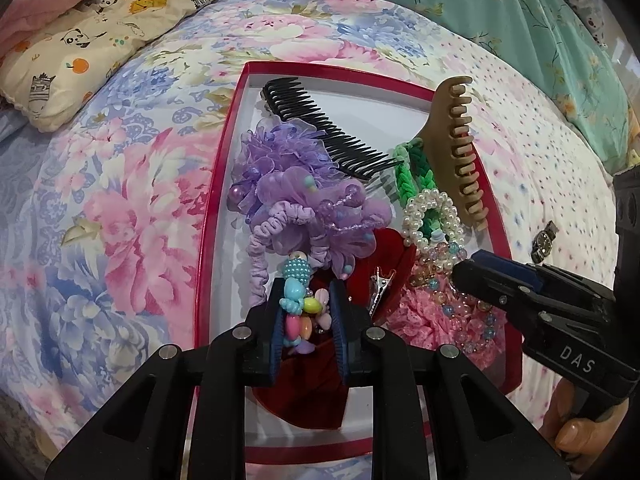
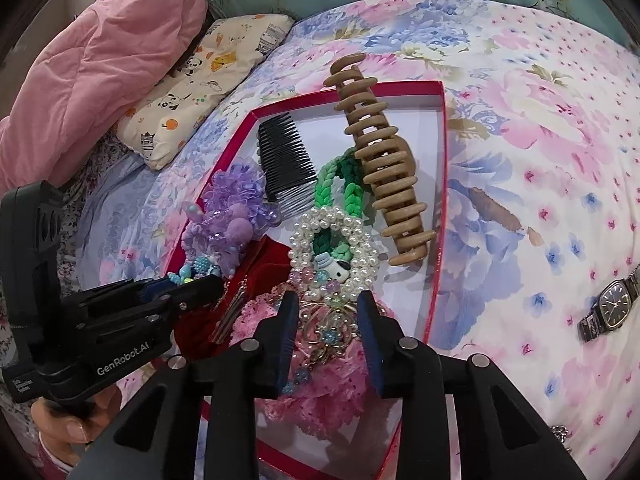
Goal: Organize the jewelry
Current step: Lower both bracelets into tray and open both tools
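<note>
A bed (image 1: 132, 184) covered in a pink and blue floral sheet fills both views, with a panda-print pillow (image 1: 100, 36) and a pink quilt (image 2: 100, 56) at its far left. On the sheet lies a shallow red-rimmed box (image 1: 224, 168) with a white floor, holding hair pieces and jewelry. A tan claw clip (image 1: 456, 148) lies along the box's right side, leaning over its rim. A black comb (image 1: 328, 128) lies at the far end. A purple flower scrunchie (image 1: 304, 200) fills the left side, a pink lace scrunchie (image 2: 320, 384) the near right. A green braided band (image 2: 340, 184) threads through a pearl bracelet (image 2: 332, 248) in the middle. A wristwatch (image 2: 608, 312) lies on the sheet, well apart to the right of the box. The left tongs (image 1: 306, 312) are pinching a colorful bead bracelet (image 1: 296, 304) above the near end of the box. The right tongs (image 2: 326, 336) are spread, hovering over a tangle of clear beads (image 2: 320, 336) atop the pink scrunchie.
</note>
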Demonstrator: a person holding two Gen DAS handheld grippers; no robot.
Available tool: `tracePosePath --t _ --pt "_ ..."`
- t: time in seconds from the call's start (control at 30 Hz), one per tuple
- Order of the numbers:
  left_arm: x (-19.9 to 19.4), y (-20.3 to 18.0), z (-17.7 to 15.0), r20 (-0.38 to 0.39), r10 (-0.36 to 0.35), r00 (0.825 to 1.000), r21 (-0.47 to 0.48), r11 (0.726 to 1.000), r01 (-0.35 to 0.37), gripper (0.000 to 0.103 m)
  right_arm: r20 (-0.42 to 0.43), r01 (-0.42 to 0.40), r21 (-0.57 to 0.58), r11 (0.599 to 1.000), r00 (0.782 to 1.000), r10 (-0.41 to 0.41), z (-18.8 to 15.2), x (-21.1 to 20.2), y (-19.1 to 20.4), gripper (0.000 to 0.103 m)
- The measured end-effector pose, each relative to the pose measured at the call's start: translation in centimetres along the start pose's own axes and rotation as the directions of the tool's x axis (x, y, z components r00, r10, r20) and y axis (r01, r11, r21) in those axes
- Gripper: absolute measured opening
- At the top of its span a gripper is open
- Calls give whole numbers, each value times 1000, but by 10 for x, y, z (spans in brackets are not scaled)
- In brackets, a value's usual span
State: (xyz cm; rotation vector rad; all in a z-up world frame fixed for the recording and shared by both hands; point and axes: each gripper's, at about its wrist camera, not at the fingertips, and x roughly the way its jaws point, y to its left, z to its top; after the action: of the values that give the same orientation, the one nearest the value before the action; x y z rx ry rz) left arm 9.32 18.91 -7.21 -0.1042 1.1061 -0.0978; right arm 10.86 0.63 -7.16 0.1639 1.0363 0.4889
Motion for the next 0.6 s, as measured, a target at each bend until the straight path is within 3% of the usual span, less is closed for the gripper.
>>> tracePosePath --t 0.17,0.27,0.6 --pt "-2 0 -1 -3 -5 1000 -2 1000 5 25 7 -2 7 1000 1000 2 -2 -8 -3 34" --pt "-4 0 -2 -3 -20 1000 -7 1000 20 36 17 -5 -2 1000 1000 5 -4 -16 0 34" --pt "-10 1 -9 -7 -49 999 -19 999 48 37 1 -22 -38 999 1000 22 -15 -27 10 37"
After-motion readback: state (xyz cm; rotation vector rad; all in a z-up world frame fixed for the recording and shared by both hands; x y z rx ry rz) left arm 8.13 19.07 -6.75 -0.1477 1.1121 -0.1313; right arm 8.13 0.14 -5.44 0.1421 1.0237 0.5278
